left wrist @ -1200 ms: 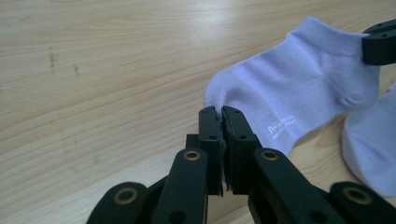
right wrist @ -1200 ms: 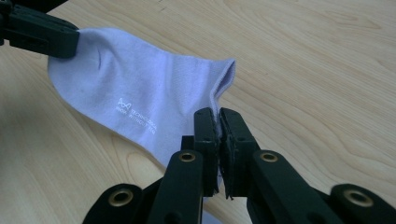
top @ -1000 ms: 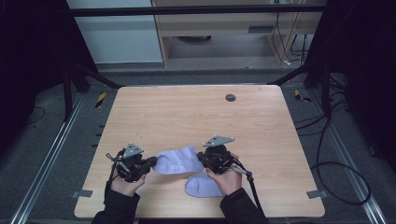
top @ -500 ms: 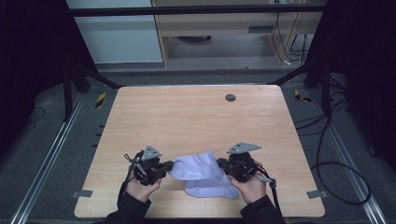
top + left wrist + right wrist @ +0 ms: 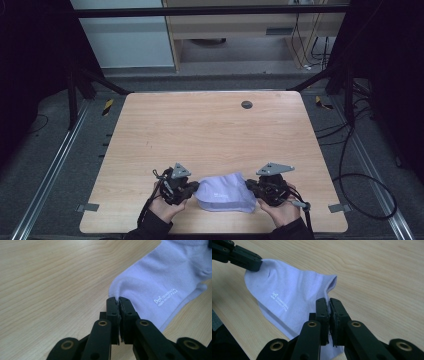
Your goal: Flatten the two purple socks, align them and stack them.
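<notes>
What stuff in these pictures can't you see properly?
- Small white print on the sock: left gripper view, too small and blurred to read fully.
- Sock's far end: left gripper view, cut off by the top-right edge.
- Sock's underside: high view, hidden against the table.
- Fabric pinched in the left claw and right claw: hidden between the shut jaws.
- Dark round spot: high view, too small to identify.

Left claw [image 5: 192,188] clamped shut; right claw [image 5: 252,188] likewise, facing it.
</notes>
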{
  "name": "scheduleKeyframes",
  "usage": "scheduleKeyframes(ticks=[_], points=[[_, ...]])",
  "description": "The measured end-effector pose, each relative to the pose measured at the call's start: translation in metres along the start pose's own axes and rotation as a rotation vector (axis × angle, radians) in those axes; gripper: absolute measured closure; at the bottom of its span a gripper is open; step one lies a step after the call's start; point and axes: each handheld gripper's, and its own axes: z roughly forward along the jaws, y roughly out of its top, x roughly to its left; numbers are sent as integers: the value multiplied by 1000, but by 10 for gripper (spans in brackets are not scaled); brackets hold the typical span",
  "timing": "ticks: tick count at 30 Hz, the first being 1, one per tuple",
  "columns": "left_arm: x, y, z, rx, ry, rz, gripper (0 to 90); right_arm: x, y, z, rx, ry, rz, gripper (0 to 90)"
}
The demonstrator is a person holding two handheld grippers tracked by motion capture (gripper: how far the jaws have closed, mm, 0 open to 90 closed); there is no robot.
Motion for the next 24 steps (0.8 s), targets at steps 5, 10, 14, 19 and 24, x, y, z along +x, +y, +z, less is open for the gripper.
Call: scheduleKeyframes(ticks=[5,10,14,19,24], points=[[-5,-2,6,19,-5,16,868,0,-7,0,14,0,6,860],[-8,-5,12,42,-12,24,868,1,-13,3,33,-5,1,859],[-10,-7,16,57,-19,31,868,-1,-17,2,39,-8,7,860],[-11,-9,21,74,-17,34,868,-3,-21,5,59,-10,16,860],[-9,-11,24,84,-3,35,868,-6,-26,12,84,-17,28,858]])
